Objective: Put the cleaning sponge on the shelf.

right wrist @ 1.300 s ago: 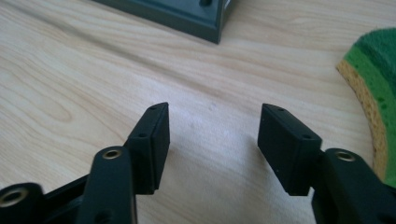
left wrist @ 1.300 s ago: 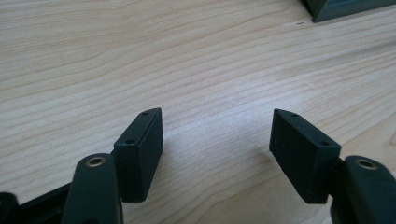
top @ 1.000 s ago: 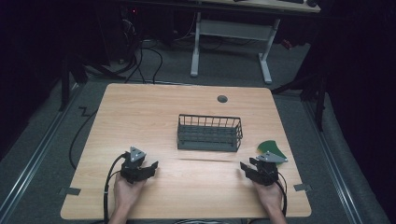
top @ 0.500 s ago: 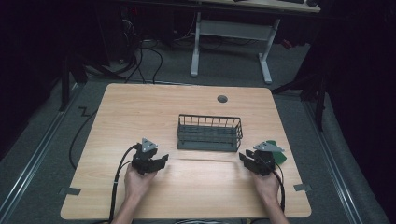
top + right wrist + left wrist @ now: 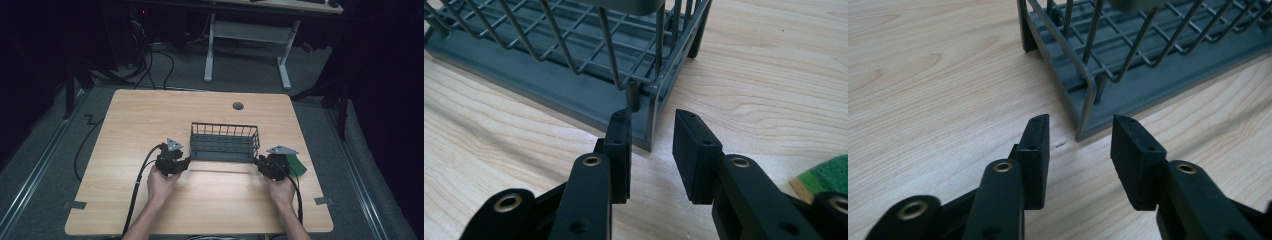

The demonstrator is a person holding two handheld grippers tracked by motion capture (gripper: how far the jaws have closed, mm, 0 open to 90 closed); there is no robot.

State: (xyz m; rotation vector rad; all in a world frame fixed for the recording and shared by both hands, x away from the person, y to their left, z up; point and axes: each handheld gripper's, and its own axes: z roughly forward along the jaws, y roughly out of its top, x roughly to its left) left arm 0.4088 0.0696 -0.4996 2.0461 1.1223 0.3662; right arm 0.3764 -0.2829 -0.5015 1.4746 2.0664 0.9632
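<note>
With my left claw [image 5: 1078,150] and right claw [image 5: 651,150] both parted and empty at the near corners of the dark grey wire basket [image 5: 224,142] mid-tabletop, I should straddle each corner post evenly before closing, I judge.

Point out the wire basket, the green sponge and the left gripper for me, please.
wire basket [image 5: 224,142]: high view, on its near side wall.
green sponge [image 5: 826,176]: right gripper view, on its green top.
left gripper [image 5: 1079,150]: left gripper view, midway between its open jaws' tips.
</note>
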